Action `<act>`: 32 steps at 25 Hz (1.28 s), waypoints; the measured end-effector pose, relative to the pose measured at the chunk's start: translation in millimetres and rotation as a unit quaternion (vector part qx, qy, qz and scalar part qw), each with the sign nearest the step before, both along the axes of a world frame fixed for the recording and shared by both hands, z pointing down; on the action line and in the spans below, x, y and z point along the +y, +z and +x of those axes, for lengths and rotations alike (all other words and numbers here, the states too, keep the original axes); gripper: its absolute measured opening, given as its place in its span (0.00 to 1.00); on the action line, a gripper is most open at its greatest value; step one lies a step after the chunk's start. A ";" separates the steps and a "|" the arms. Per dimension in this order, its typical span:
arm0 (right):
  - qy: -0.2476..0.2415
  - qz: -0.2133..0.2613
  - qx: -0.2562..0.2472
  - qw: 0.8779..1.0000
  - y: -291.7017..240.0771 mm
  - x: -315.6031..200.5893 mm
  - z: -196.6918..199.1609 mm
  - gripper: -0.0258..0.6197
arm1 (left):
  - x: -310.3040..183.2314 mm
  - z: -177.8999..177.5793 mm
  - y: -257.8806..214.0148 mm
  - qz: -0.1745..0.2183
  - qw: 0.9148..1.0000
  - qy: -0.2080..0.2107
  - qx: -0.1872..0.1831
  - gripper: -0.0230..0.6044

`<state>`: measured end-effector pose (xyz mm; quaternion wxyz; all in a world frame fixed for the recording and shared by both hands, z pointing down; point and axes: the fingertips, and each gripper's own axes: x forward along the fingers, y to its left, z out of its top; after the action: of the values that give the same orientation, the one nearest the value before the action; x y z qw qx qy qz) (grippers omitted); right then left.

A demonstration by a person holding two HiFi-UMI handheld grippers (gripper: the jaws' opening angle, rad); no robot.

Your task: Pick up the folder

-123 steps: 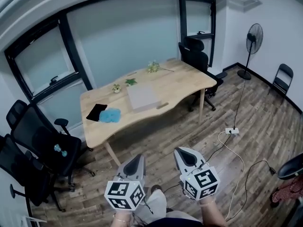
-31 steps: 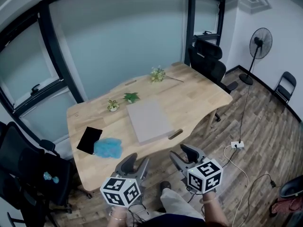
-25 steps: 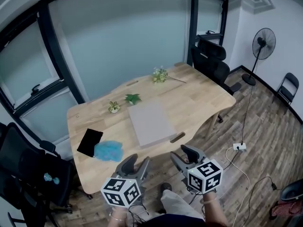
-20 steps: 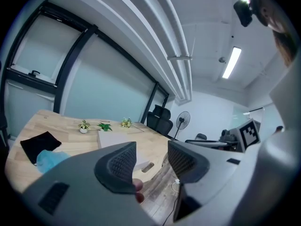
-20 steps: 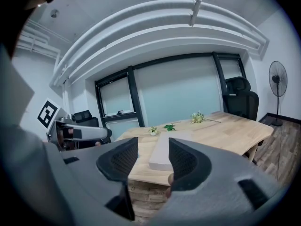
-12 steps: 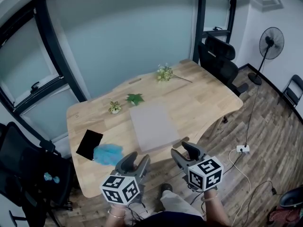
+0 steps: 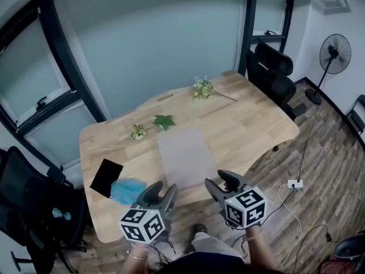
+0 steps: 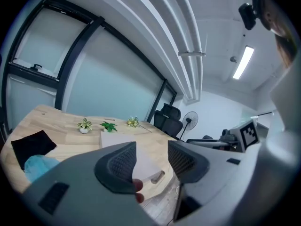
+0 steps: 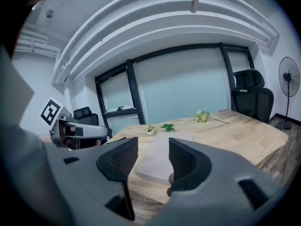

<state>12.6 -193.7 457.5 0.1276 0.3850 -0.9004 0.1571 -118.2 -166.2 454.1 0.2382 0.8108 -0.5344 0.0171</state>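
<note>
Over the last second I have closed in on the desk [image 7: 251, 124]. Its near edge used to sit clear above my tongs in the head view and now runs right at their tips, and the folder [image 7: 185, 156] looms larger at the frame's centre. I judge the approach nearly finished and the grasp itself not yet begun.

Nearest, at the bottom of the head view, the left tongs [image 7: 159, 190] and the right tongs [image 7: 221, 182] sit side by side, pointing forward and a little down. Both are released, jaws parted with nothing between the pads. In each gripper view the folder shows through the gap, but it lies farther off, untouched.

Just past the tips, the folder lies flat on the desk close to its front edge, roughly midway between the lines of the two tongs. At lower left sit some blue fluff [image 7: 126, 188] and a black pad [image 7: 106, 177]. Farther back, toward upper centre, are small plants [image 7: 149, 125] and flowers [image 7: 202, 88].
</note>
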 end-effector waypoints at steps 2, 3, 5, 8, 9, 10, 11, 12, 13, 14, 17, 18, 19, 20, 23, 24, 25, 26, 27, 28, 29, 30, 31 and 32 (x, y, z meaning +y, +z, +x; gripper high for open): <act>-0.006 -0.001 0.003 1.000 2.6 -9.3 -0.6 0.32 | -8.1 -1.0 4.0 -0.005 1.000 -0.003 0.002 0.36; -0.009 -0.001 0.006 1.000 4.3 -13.7 -0.7 0.32 | -12.2 -1.3 6.2 -0.008 1.000 -0.005 0.003 0.36; -0.015 -0.002 0.012 1.000 8.2 -22.2 -0.2 0.32 | -20.7 -1.5 10.0 -0.012 1.000 -0.010 0.003 0.36; -0.023 -0.007 0.018 1.000 14.3 -34.7 1.5 0.32 | -32.7 -2.3 15.6 -0.016 1.000 -0.019 0.006 0.36; -0.026 -0.008 0.019 0.999 16.3 -38.7 2.1 0.32 | -36.6 -2.8 17.7 -0.018 1.000 -0.023 0.007 0.36; -0.029 -0.009 0.020 0.999 18.2 -42.7 2.6 0.32 | -40.3 -3.3 19.8 -0.019 0.999 -0.027 0.009 0.36; -0.032 -0.010 0.022 0.999 20.0 -46.5 2.9 0.32 | -43.8 -3.9 22.0 -0.021 0.999 -0.030 0.011 0.36; -0.035 -0.010 0.023 0.999 21.7 -50.2 3.1 0.32 | -46.9 -4.5 24.2 -0.023 0.999 -0.033 0.013 0.36; -0.037 -0.011 0.024 0.999 23.4 -53.8 3.4 0.32 | -49.7 -4.8 26.2 -0.025 0.999 -0.036 0.013 0.36; -0.039 -0.012 0.024 0.999 24.8 -57.4 3.9 0.32 | -52.5 -4.9 27.9 -0.027 0.999 -0.038 0.013 0.36; -0.042 -0.018 0.023 0.999 29.1 -67.4 5.6 0.32 | -59.9 -3.9 30.7 -0.031 0.999 -0.042 0.012 0.36; -0.042 -0.021 0.023 0.999 30.8 -70.2 5.5 0.32 | -61.5 -4.4 31.5 -0.033 0.998 -0.044 0.012 0.36; -0.042 -0.024 0.022 0.999 32.6 -72.7 4.6 0.32 | -62.5 -5.7 32.7 -0.036 0.998 -0.046 0.013 0.36; -0.043 -0.026 0.021 0.999 34.4 -74.9 3.4 0.32 | -63.3 -7.6 34.4 -0.039 0.998 -0.048 0.013 0.36; -0.043 -0.032 0.020 0.998 38.8 -82.2 0.9 0.32 | -66.4 -13.0 39.9 -0.047 0.997 -0.053 0.015 0.36; -0.042 -0.033 0.019 0.998 39.8 -84.9 0.2 0.32 | -67.7 -14.7 41.4 -0.050 0.997 -0.053 0.016 0.36; -0.041 -0.035 0.018 0.998 40.7 -87.4 -0.7 0.32 | -68.9 -16.5 42.9 -0.051 0.997 -0.054 0.015 0.36; -0.040 -0.037 0.018 0.998 41.6 -89.7 -1.6 0.32 | -70.3 -18.5 44.4 -0.053 0.997 -0.054 0.015 0.36; -0.039 -0.038 0.017 0.998 42.9 -91.8 -2.5 0.32 | -72.2 -20.4 46.2 -0.055 0.997 -0.054 0.014 0.36; -0.038 -0.039 0.018 0.998 44.3 -94.1 -3.3 0.32 | -74.6 -22.3 48.2 -0.057 0.997 -0.054 0.013 0.36; -0.036 -0.040 0.020 0.998 46.0 -96.7 -4.1 0.32 | -77.6 -24.2 50.1 -0.059 0.997 -0.053 0.013 0.36; -0.035 -0.041 0.021 0.998 47.6 -99.7 -5.1 0.32 | -80.9 -26.1 52.0 -0.060 0.997 -0.051 0.012 0.36; -0.033 -0.042 0.023 0.998 49.1 -102.9 -6.2 0.32 | -84.4 -28.0 53.8 -0.062 0.997 -0.049 0.011 0.36; -0.031 -0.043 0.024 0.998 50.6 -106.1 -7.3 0.32 | -87.8 -29.9 55.6 -0.064 0.997 -0.047 0.011 0.36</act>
<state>5.2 -299.7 508.1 0.1701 0.3549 -0.9010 0.1824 -148.1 -254.0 509.7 0.2955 0.7679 -0.5675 0.0310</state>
